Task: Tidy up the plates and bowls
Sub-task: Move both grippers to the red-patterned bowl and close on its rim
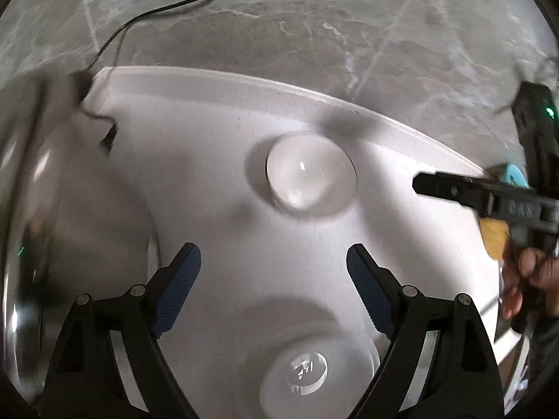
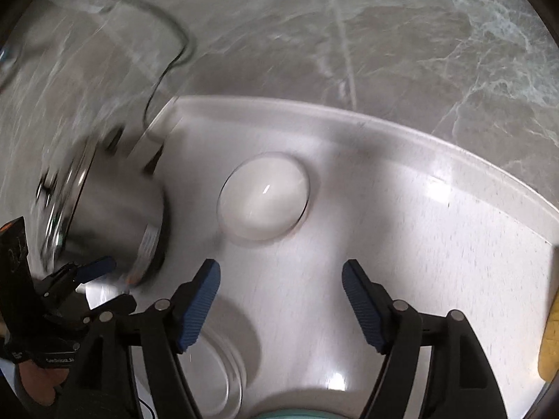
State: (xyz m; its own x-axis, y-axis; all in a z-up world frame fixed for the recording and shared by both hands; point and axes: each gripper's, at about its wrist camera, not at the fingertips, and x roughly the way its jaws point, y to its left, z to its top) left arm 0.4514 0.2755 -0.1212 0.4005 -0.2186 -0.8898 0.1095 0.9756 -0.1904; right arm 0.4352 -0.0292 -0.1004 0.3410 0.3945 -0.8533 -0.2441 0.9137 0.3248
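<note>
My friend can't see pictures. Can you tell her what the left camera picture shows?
The left tool hangs open and empty over a white table. A small clear glass bowl sits ahead, and another clear dish lies just below the blue fingertips. The right tool reaches in from the right.

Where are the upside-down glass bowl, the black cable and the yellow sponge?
glass bowl (image 1: 311,174), left wrist view, its domed bottom.
black cable (image 1: 157,8), left wrist view, mid-length on the floor.
yellow sponge (image 2: 550,335), right wrist view, its face.
</note>
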